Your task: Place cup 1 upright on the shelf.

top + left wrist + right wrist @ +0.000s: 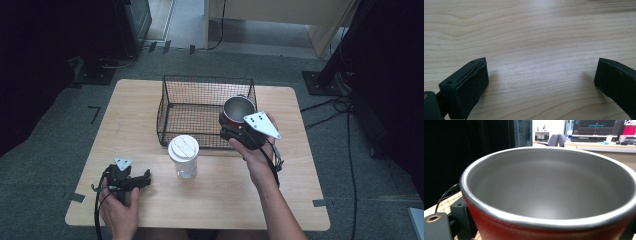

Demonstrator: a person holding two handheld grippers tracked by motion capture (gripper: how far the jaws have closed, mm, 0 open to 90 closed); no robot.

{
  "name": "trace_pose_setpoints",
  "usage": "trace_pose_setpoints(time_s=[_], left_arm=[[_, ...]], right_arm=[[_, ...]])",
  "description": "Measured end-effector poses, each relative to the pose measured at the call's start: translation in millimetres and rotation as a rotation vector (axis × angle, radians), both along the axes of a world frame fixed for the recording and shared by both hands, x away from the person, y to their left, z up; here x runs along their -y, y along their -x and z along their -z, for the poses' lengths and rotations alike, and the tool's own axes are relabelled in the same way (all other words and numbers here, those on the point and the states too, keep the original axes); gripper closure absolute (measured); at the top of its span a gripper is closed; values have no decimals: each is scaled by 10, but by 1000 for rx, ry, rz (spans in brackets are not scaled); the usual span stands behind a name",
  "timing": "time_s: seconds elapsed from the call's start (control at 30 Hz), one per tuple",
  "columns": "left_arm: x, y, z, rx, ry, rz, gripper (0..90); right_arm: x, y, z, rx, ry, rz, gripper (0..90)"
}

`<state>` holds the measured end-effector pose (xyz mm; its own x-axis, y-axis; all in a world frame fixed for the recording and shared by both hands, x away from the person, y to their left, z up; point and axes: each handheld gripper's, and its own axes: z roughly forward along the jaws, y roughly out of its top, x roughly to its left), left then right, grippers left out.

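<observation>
Your right claw (234,131) is clamped on the red cup (237,111), gripping its red outer wall low down while the open mouth faces up. You hold the cup upright at the near right corner of the wire basket (176,112), right at the basket's front mesh wall; whether it touches the mesh cannot be told from the high view. In the right gripper view the cup's (554,192) grey metal inside and rolled silver rim sit close to the lens, with a black jaw pressed against the red wall at the lower left. Your right hand (257,160) wraps the gripper body just in front of the basket, on its right side.

The basket stands on the wooden table (300,190), toward the table's far half. A clear tumbler with a white lid (183,156) stands upright on the table just in front of the basket's near wall, apart from it and left of your right claw.

Your left claw (142,180) rests well in front of the basket and to its left, near the table's front edge, left of the tumbler. Its jaws stand wide apart with bare wood between them, as the left gripper view shows, its pads (471,92) just above the table (536,50)
</observation>
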<state>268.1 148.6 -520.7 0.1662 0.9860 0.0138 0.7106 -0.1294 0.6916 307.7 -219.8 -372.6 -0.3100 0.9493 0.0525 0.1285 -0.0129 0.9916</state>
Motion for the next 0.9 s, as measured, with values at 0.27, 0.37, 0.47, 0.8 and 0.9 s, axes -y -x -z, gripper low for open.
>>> trace_pose_setpoints(time_s=[0.27, 0.37, 0.47, 0.8, 0.9], left_arm=[[-1, 1, -3, -3, -1, 1, 1], [0, 1, -1, -2, 1, 0, 1], [0, 1, -2, -2, 0, 0, 1], [0, 0, -1, -1, -1, 0, 1], [1, 0, -1, 0, 1, -1, 1]], right_arm=[[-28, -222, 4, 30, -14, 37, 74], [-19, -350, 8, 21, -34, 53, 74], [-8, -448, 20, 24, -51, 66, 74], [-58, -671, 122, 57, -29, 89, 73], [-99, -748, 161, 67, -11, 87, 73]])
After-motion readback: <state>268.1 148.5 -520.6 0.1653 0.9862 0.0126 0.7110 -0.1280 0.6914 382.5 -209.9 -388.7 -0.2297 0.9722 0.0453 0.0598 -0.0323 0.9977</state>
